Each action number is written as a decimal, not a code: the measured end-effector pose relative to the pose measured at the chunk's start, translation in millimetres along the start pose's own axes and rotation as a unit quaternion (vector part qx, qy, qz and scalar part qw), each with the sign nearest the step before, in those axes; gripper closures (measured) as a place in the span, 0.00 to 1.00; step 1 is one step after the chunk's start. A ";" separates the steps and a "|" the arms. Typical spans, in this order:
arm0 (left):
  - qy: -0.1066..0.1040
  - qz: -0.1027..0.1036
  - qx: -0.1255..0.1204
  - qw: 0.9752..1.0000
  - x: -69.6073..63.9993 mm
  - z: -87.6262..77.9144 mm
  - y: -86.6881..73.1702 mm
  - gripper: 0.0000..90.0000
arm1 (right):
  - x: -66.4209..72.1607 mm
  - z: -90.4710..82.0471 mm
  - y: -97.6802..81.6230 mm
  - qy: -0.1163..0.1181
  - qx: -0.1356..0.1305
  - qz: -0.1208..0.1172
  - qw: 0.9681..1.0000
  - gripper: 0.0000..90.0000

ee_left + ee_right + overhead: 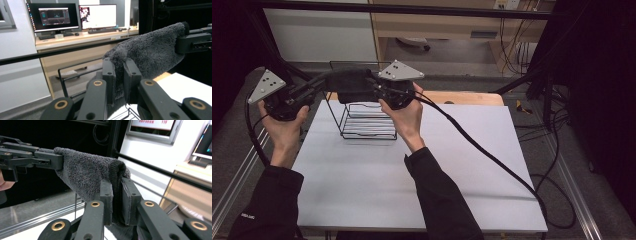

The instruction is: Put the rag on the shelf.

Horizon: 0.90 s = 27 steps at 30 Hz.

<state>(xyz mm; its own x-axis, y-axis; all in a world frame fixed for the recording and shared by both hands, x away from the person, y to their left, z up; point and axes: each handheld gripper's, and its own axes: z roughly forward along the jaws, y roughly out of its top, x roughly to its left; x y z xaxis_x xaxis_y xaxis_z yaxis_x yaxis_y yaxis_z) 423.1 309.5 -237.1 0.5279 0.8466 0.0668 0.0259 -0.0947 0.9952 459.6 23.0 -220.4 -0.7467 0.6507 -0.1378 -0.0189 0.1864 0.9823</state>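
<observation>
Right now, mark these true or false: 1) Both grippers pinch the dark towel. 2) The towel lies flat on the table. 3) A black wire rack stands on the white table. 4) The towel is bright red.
1) True: the left gripper and the right gripper each clamp an end of the towel.
2) False: it hangs stretched between the grippers, above the wire rack.
3) True: the rack stands on the table.
4) False: it is dark grey.

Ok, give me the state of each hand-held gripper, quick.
Left hand-held gripper: shut on one end of the dark grey towel.
Right hand-held gripper: shut on the towel's other end, above the wire rack.
</observation>
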 end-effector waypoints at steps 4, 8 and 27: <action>-0.001 -0.002 0.027 1.000 -1.8 -1.6 -3.0 0.88 | 0.8 -1.4 -3.9 0.004 0.017 0.008 1.000 0.88; -0.003 -0.004 0.055 0.998 -0.6 -5.7 -7.7 0.84 | 2.6 -3.2 -7.0 0.013 0.041 0.016 0.999 0.83; -0.005 -0.017 0.156 0.988 -5.2 0.0 -42.4 0.66 | 8.3 -13.1 -42.1 0.002 0.105 0.043 0.994 0.47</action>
<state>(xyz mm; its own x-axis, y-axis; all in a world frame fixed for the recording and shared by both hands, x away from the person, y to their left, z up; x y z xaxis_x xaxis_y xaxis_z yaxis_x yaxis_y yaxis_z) 419.3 309.1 -279.6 0.5309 0.8468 0.0313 0.3040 -0.2248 0.9258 445.6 10.9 -261.2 -0.7425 0.6677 -0.0527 0.1840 0.2791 0.9425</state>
